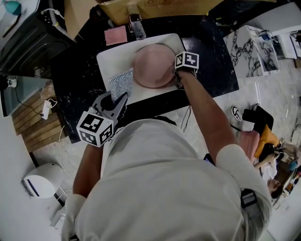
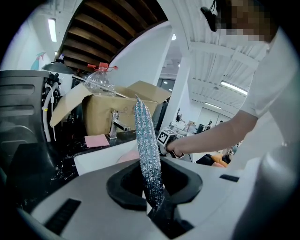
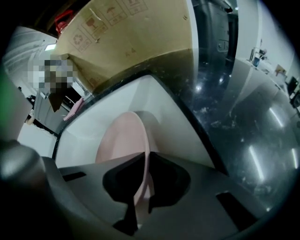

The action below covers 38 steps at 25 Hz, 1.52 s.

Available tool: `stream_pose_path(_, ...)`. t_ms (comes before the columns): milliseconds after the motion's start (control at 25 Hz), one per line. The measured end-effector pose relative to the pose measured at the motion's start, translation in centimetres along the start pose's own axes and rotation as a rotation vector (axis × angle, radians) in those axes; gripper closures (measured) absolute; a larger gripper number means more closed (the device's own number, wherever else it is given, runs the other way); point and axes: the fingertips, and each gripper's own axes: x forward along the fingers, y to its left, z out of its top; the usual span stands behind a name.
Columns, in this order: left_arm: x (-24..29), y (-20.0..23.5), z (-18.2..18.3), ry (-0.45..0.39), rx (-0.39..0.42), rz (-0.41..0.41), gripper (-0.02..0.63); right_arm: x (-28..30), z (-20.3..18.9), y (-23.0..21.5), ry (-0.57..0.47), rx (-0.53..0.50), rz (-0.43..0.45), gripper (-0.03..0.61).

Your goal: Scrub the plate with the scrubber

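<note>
A pink plate point(image 1: 154, 65) lies in the white sink point(image 1: 113, 59), and my right gripper point(image 1: 179, 77) is shut on its near right rim. In the right gripper view the plate point(image 3: 123, 143) runs edge-on between the closed jaws of the right gripper point(image 3: 137, 199). A silver glittery scrubber point(image 1: 121, 84) hangs over the sink's front left edge, pinched by my left gripper point(image 1: 123, 97). In the left gripper view the scrubber point(image 2: 147, 145) stands up from the shut left gripper point(image 2: 157, 201).
The sink sits in a black marble counter point(image 1: 214, 56). A faucet point(image 1: 136, 26) and a pink sponge point(image 1: 115, 35) stand behind the sink. A cardboard box point(image 1: 155, 7) is at the back. A plastic bottle point(image 2: 100, 80) rests on the box.
</note>
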Motion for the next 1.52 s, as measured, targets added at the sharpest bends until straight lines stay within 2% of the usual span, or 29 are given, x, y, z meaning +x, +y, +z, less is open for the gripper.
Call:
stream_pose_path(240, 0.2, -0.5, 0.3, 0.002, 0.02, -0.022, 0.538, -2.7, 1.1, -0.4, -0.096, -0.034, -0.02, 0.555)
stream_pose_path(520, 1.2, -1.6, 1.3, 0.011, 0.06, -0.063, 0.538, -6.6, 1.8, -0.5, -0.198, 0.014, 0.038, 0.555)
stream_pose_path(760, 3.0, -3.8, 2.8, 0.009, 0.097, -0.131, 0.54, -11.0, 2.1, -0.7, -0.302, 0.054, 0.092, 0.555)
stream_pose_path(1280, 9.2, -9.3, 5.0, 0.068, 0.196, -0.254, 0.54, -18.9, -1.8, -3.1, -0.454, 0.142, 0.155, 0.555)
stream_pose_path(1520, 13.1, -12.7, 4.8, 0.13, 0.234, -0.321, 0.54, -21.5, -3.0, -2.4, -0.504, 0.167, 0.213, 0.555)
